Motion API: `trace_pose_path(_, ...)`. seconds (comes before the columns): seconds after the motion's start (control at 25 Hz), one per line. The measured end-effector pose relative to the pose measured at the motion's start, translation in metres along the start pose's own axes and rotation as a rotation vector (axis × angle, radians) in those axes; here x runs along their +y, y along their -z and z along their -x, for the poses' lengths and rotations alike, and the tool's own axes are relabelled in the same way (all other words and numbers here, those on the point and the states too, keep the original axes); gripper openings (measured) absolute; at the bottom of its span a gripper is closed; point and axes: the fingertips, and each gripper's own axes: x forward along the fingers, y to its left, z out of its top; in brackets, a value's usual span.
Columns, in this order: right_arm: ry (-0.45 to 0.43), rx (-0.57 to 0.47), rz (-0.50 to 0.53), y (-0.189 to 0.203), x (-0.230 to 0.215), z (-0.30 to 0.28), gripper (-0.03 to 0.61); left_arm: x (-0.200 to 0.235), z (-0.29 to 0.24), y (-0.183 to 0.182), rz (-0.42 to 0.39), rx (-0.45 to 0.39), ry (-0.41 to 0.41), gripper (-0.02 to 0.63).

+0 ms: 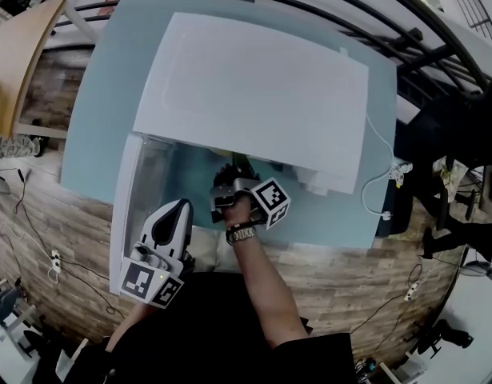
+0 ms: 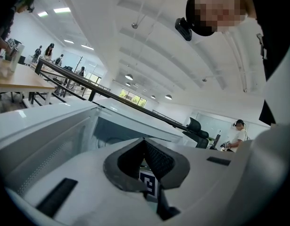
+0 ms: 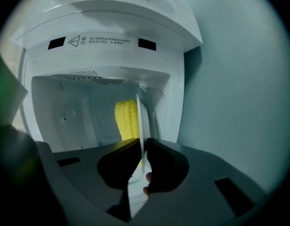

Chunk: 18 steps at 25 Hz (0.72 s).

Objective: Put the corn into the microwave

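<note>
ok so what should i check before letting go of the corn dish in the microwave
1. Grip: right claw is shut on the thin rim of the clear dish. Ok.
2. Load: corn lies in the clear dish. Ok.
3. Access: microwave door is swung wide open. Ok.
4. Support: whether the clear dish rests on the floor of the microwave. Cannot tell.
5. Other hand: left claw is shut and empty, beside the microwave door. Ok.
6. Contact between left claw and microwave door. Cannot tell.
</note>
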Motion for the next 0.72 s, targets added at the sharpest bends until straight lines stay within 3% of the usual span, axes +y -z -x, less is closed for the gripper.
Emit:
trace_pose_path(0.4, 0.108, 0.013, 0.026, 0.0, -0.005, -0.008, 0.029, 0.005, 0.001, 0.003, 0.021, 0.001, -0.006, 0.002)
trace_pose_path(0.72, 0.168, 0.068, 0.117, 0.005, -0.008, -0.013, 0.029, 0.007, -0.002, 0.005, 0.021, 0.005, -0.012, 0.002)
